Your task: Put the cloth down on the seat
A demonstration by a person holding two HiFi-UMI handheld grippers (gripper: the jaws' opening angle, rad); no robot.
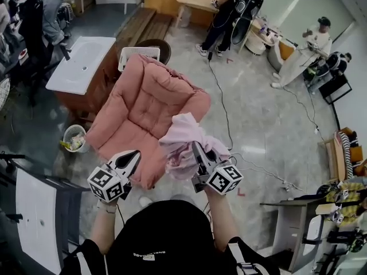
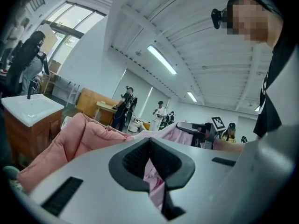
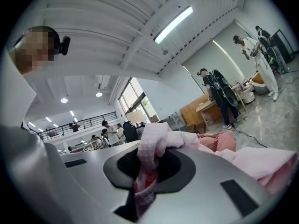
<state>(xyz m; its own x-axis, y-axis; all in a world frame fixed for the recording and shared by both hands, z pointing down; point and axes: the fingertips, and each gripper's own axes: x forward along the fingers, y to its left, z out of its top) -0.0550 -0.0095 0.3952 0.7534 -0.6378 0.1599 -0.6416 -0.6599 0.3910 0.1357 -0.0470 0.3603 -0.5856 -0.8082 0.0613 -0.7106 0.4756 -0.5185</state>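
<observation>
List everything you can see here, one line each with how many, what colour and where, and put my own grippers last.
padded seat: one, salmon pink, middle of the floor.
cloth: one, pale pink, bunched above the seat's near right side.
sink cabinet: one, white basin on brown wood, left of the seat.
basket: one, white, behind the seat.
bin: one, pale, on the floor left of the seat.
cable: one, black, on the floor right of the seat.
person in black: one, far side.
person in white: one, far right.
left gripper: one, white and black, over the seat's near edge, jaws together.
right gripper: one, white and black, shut on the cloth.
</observation>
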